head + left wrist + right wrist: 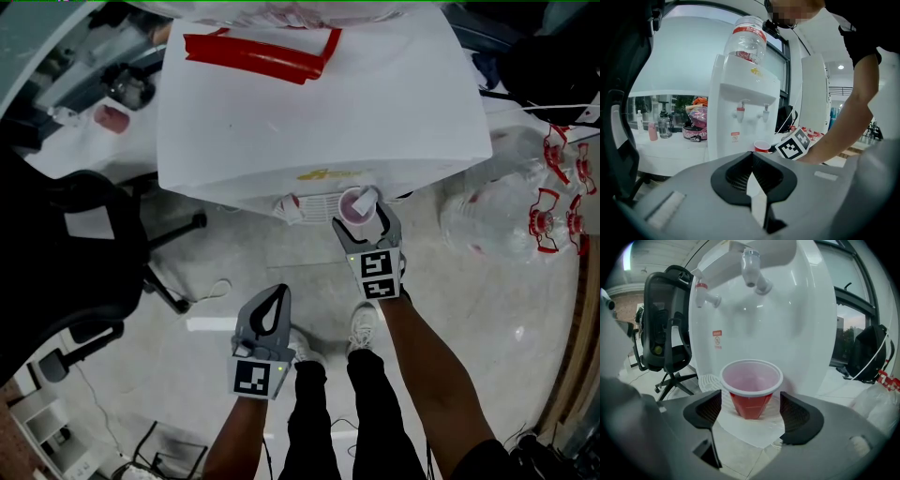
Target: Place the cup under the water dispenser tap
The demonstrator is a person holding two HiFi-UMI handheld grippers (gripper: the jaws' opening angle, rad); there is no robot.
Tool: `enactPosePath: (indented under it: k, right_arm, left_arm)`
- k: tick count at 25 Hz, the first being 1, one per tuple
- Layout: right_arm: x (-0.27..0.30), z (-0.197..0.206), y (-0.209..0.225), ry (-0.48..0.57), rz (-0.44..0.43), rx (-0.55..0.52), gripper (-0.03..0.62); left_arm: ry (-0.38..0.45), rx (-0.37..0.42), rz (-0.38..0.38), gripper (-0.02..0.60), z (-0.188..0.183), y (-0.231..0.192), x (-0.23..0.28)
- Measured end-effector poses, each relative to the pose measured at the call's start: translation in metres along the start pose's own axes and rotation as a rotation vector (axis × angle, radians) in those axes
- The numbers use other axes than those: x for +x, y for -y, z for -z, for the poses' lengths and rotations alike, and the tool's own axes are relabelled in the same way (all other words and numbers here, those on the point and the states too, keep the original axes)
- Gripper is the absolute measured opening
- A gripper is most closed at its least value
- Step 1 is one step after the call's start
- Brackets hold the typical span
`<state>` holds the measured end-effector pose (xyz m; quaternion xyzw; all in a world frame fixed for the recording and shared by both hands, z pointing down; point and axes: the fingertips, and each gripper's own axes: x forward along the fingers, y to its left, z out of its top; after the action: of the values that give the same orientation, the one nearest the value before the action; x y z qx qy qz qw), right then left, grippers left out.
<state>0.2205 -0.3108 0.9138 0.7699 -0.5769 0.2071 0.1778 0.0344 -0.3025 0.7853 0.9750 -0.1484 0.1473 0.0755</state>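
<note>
Your right gripper point(366, 225) reaches to the far side, up against the front of the white water dispenser point(319, 112). Its jaws stand wide apart on either side of the red plastic cup point(751, 385), with a gap between each pad and the cup's wall, so the cup is released. The cup stands upright on the dispenser's drip tray point(708, 380), directly below the pale tap point(752, 268); the red-handled tap point(704, 292) is to its left. Your left gripper point(278, 295) hangs nearer you, to the left, well apart from the dispenser, its jaws clenched together on nothing. A black office chair point(84, 244) stands at far left.
</note>
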Motion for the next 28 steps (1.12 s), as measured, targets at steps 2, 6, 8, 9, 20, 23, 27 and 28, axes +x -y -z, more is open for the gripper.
enactPosePath:
  k: [2, 6, 8, 9, 20, 23, 27, 28]
  right_arm:
    - [-0.005, 0.001, -0.001, -0.002, -0.004, 0.002, 0.393]
    - [-0.023, -0.005, -0.005, 0.022, -0.01, 0.01, 0.396]
    - [-0.038, -0.011, -0.011, 0.048, -0.018, 0.012, 0.394]
    - [-0.046, -0.013, -0.015, 0.063, -0.025, 0.009, 0.394]
    - [-0.158, -0.097, -0.035, 0.252, 0.019, 0.02, 0.167]
    - [-0.185, -0.127, -0.033, 0.289, 0.044, -0.028, 0.038]
    - [-0.223, -0.144, -0.027, 0.256, 0.036, 0.019, 0.002]
    - [-0.233, -0.149, -0.024, 0.238, 0.032, 0.05, 0.002]
  left_arm:
    - [-0.001, 0.001, 0.003, 0.017, -0.001, 0.001, -0.002]
    - [-0.006, -0.012, 0.0, 0.017, -0.005, 0.003, -0.006]
    - [-0.005, -0.015, 0.001, 0.017, -0.008, 0.004, -0.009]
    - [-0.006, -0.015, 0.003, 0.017, -0.01, 0.004, -0.01]
    - [0.034, -0.036, 0.009, 0.017, -0.051, 0.017, -0.034]
    - [0.048, -0.031, 0.0, 0.015, -0.072, 0.016, -0.037]
    - [0.019, -0.022, 0.002, 0.015, -0.091, 0.021, -0.047]
    - [0.002, -0.015, 0.007, 0.015, -0.098, 0.024, -0.05]
